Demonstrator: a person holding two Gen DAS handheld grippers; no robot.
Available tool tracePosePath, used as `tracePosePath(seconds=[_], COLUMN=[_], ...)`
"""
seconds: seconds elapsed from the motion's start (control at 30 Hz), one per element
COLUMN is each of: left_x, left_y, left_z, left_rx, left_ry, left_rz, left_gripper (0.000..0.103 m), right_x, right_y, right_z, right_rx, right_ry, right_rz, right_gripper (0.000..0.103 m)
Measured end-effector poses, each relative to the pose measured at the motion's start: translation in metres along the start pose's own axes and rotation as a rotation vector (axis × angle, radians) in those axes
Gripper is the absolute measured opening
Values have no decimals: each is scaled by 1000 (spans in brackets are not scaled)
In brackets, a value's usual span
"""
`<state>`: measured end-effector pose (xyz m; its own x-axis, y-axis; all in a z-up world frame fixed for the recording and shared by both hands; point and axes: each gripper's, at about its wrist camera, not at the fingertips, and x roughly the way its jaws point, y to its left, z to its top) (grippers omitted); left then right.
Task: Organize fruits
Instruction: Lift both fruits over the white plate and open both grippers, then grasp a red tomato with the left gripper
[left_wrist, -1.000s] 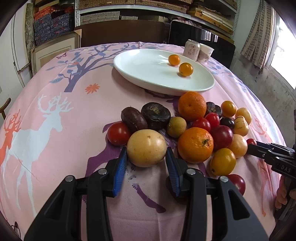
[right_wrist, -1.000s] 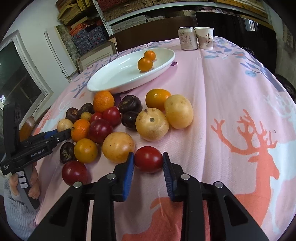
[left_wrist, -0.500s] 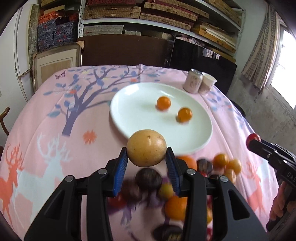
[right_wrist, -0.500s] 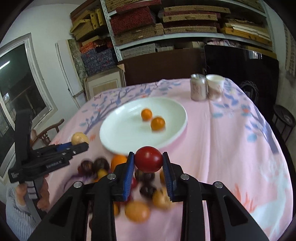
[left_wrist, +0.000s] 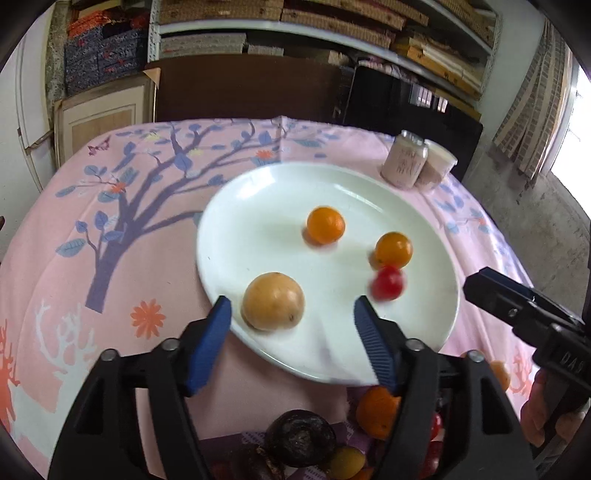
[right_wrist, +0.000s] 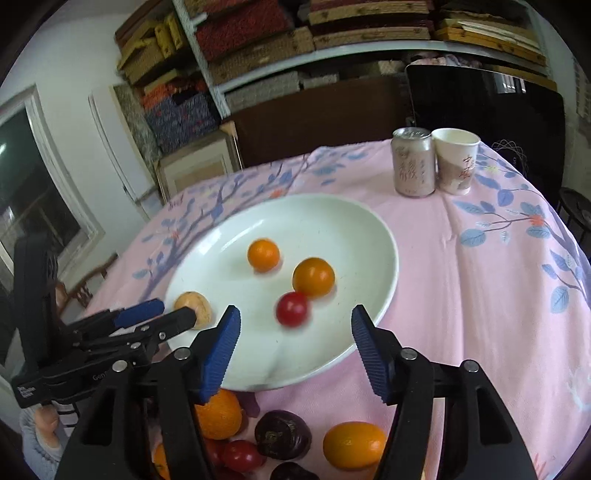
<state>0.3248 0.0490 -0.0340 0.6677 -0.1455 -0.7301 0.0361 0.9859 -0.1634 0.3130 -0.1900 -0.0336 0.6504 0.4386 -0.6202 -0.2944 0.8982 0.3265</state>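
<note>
A white plate (left_wrist: 258, 192) (right_wrist: 314, 214) sits on the pink tablecloth. On it lie two small orange fruits (left_wrist: 325, 225) (right_wrist: 313, 277), a yellow-brown round fruit (left_wrist: 273, 301) (right_wrist: 193, 308) and a red tomato (left_wrist: 387, 283) (right_wrist: 291, 308), which is blurred. My left gripper (left_wrist: 291, 325) is open over the plate's near edge, the yellow-brown fruit lying free between its fingers. My right gripper (right_wrist: 295, 339) is open just behind the tomato. Each gripper shows in the other's view.
A heap of fruit lies on the cloth in front of the plate: an orange (right_wrist: 218, 413), dark purple fruits (right_wrist: 282, 434) (left_wrist: 301, 437), an orange-yellow fruit (right_wrist: 354, 445) and red tomatoes (right_wrist: 242, 454). A can (right_wrist: 413, 160) and a paper cup (right_wrist: 457, 159) stand behind the plate.
Both grippers carried their fruit up over the plate and opened. The yellow-brown fruit and the red tomato now lie on the plate, the tomato still moving.
</note>
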Motion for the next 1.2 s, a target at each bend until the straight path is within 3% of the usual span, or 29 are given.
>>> tracePosePath(seconds=[0.13, 0.23, 0.33, 0.5, 0.63, 0.87, 1.2], left_x=[-25, -44, -65, -80, -86, -86, -75], left_y=[5, 13, 29, 54, 55, 15, 32], left_z=[-1, -9, -24, -71, -99, -118, -121], left_rx=[-9, -17, -48, -101, -88, 122, 67], left_ry=[-50, -85, -118, -80, -62, -78, -11], left_rz=[-4, 43, 81, 141, 162, 230, 198], left_gripper=[73, 83, 85, 89, 89, 89, 89], right_x=[-20, -29, -45, -76, -87, -88, -83], right_y=[-10, -8, -6, -19, -29, -42, -41], right_z=[-3, -9, -28, -65, -83, -94, -96], right_rx=[54, 37, 14, 42, 91, 138, 155], right_ry=[-60, -82, -102, -142, -134, -121, -86], right_rz=[23, -10, -32, -102, -94, -97, -75], right_gripper=[74, 74, 78, 94, 94, 94, 94])
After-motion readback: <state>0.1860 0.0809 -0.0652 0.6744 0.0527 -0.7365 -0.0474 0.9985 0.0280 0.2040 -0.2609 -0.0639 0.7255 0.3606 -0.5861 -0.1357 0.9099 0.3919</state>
